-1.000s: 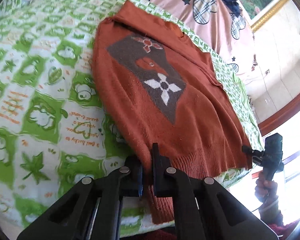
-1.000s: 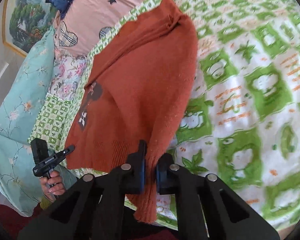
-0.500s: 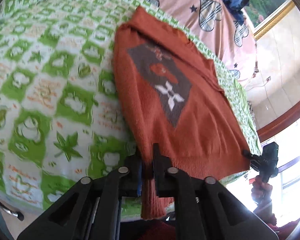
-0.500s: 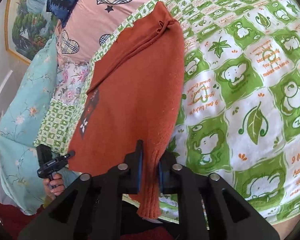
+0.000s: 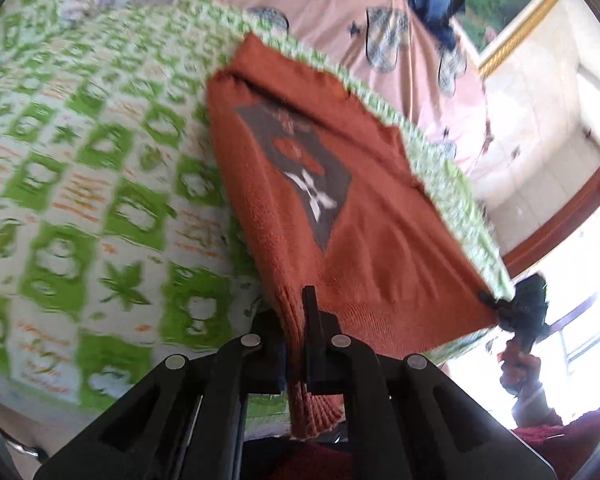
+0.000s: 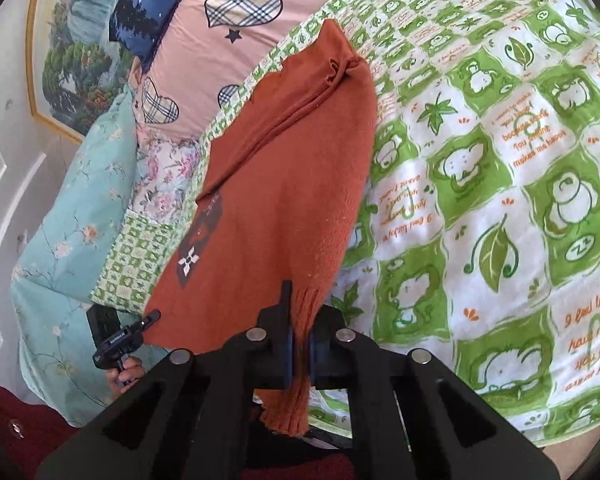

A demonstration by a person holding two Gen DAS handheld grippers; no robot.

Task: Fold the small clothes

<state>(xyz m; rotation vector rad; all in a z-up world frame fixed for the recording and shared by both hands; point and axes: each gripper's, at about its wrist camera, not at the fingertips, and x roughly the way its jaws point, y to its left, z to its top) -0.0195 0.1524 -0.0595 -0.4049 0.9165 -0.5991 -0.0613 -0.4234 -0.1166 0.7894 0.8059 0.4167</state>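
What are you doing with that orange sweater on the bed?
A person holds a two-finger gripper in each hand, folding a small rust-orange sweater laid on a green-and-white patterned bedspread. The left gripper is shut on one corner of the ribbed bottom hem, and the right gripper is shut on the other corner. The hem is lifted between them, while the collar end lies on the bedspread. No fold has been made.
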